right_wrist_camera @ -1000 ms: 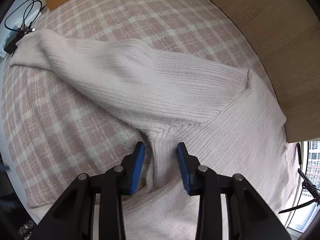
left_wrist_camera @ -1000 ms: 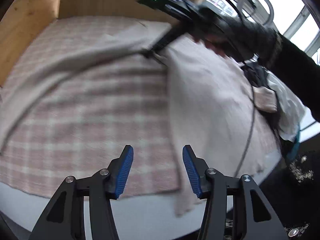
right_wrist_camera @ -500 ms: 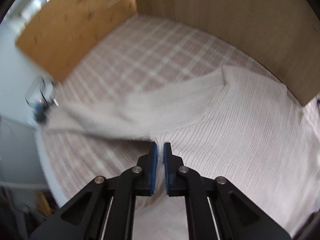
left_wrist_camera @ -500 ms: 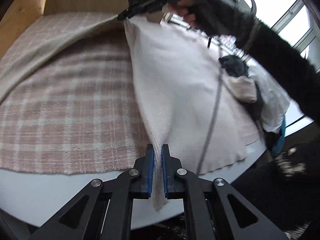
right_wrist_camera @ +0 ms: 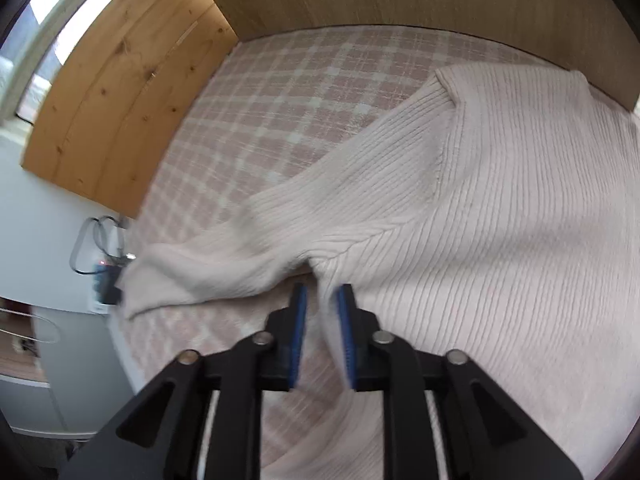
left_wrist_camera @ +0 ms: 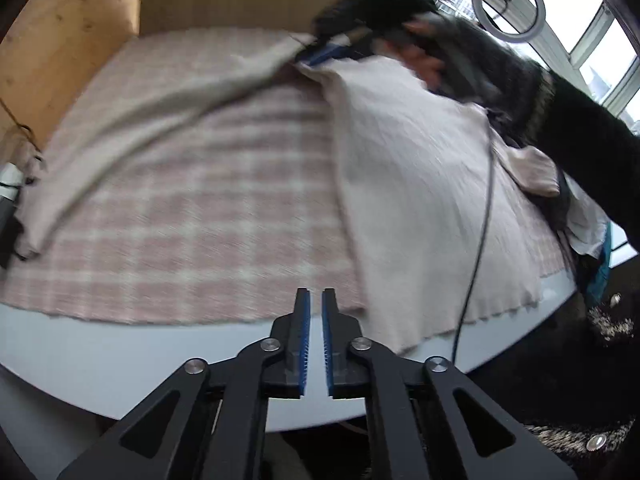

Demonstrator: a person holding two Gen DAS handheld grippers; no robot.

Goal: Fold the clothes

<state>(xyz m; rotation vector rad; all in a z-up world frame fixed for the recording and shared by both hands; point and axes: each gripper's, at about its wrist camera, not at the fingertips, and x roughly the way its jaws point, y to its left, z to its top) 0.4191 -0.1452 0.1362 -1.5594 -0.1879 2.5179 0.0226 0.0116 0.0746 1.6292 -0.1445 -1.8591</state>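
- Straightening the sweater flat on the checked cloth appears to be the step in hand; no fold is made yet, with the sleeve trailing out toward the table's left edge.
- Left gripper: jaws opening, a narrow gap between the pads, nothing between them; it hangs over the table edge, just left of the sweater hem and clear of it.
- Right gripper: jaws opening from a small gap; a ridge of knit at the underarm lies between the pads, which do not appear to press it.
- Next move, in my judgement: take the sleeve and carry it across the body.
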